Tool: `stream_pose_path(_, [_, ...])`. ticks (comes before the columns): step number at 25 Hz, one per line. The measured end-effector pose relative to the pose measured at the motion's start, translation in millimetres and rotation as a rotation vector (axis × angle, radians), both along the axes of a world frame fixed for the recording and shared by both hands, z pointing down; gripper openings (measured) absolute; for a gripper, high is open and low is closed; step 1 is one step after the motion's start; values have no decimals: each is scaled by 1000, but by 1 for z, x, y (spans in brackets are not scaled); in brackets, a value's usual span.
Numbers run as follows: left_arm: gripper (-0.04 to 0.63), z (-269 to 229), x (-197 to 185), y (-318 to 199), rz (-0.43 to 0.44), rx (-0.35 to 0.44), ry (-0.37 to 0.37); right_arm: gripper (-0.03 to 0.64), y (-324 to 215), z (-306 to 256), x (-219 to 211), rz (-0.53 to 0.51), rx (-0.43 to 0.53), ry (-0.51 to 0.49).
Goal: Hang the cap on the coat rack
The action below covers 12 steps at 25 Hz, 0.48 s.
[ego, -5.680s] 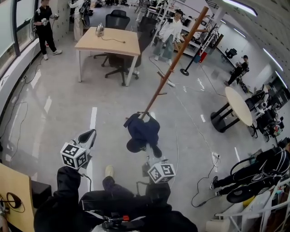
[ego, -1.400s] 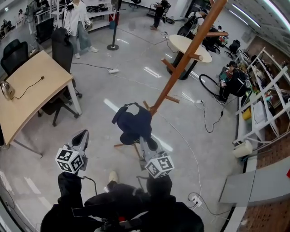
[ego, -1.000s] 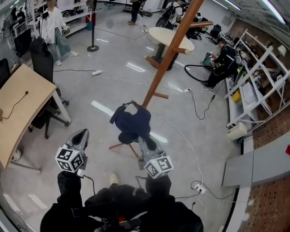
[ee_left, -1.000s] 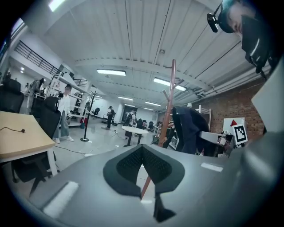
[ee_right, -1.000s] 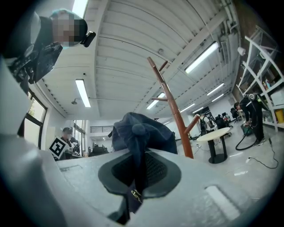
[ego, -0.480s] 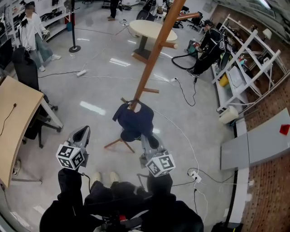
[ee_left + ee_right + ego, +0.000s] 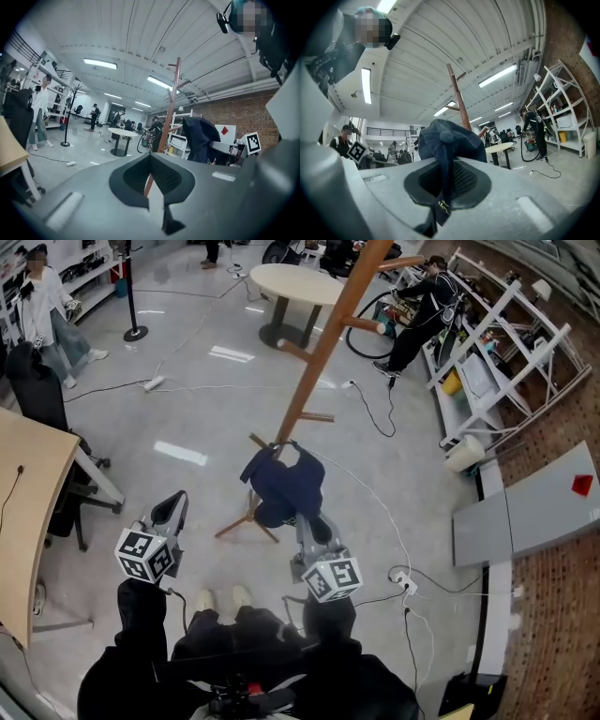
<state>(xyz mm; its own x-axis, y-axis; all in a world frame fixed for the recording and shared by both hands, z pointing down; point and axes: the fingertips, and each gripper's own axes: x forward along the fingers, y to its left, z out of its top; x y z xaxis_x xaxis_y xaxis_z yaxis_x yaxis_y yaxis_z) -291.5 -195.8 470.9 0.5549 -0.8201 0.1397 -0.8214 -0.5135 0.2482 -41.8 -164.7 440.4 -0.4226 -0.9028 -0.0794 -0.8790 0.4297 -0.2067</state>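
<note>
Circling the rack since the earlier frames, I'm now facing the round cream table (image 7: 291,282), and the pale wooden desk (image 7: 28,493) is sitting at my left. My right gripper (image 7: 307,521) is pinching the soft navy fabric cap (image 7: 286,486), holding it up by the lower pegs of the slanting brown wooden coat rack (image 7: 319,362); I can't judge whether they touch. My left gripper (image 7: 174,506) is hovering well apart, its jaws pressed together on nothing. A white power strip (image 7: 155,382) is lying on the glossy grey floor (image 7: 187,418), and white metal shelving (image 7: 497,324) is leaning by the brick wall (image 7: 572,418).
</note>
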Motion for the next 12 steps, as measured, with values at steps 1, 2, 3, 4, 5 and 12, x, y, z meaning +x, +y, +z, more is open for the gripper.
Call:
stream_pose_path(1, [3, 2, 0, -1, 5, -7, -1, 12, -1, 2, -1, 5, -6, 3])
stream_pose_path(2, [3, 5, 1, -2, 10, -13, -3, 12, -1, 5, -1, 9, -13, 4])
stream_pose_path(3, [3, 8, 2, -3, 14, -19, -4, 12, -2, 8, 0, 12, -20, 3])
stream_pose_path(4, [3, 11, 3, -4, 17, -26, -7, 12, -3, 12, 0, 13, -27, 1])
stream_pose_path(5, [3, 14, 4, -5, 20, -32, -9, 12, -5, 15, 0, 13, -32, -2])
stream_pose_path(12, [3, 32, 11, -12, 21, -76, -10, 12, -18, 37, -3, 6, -64, 2])
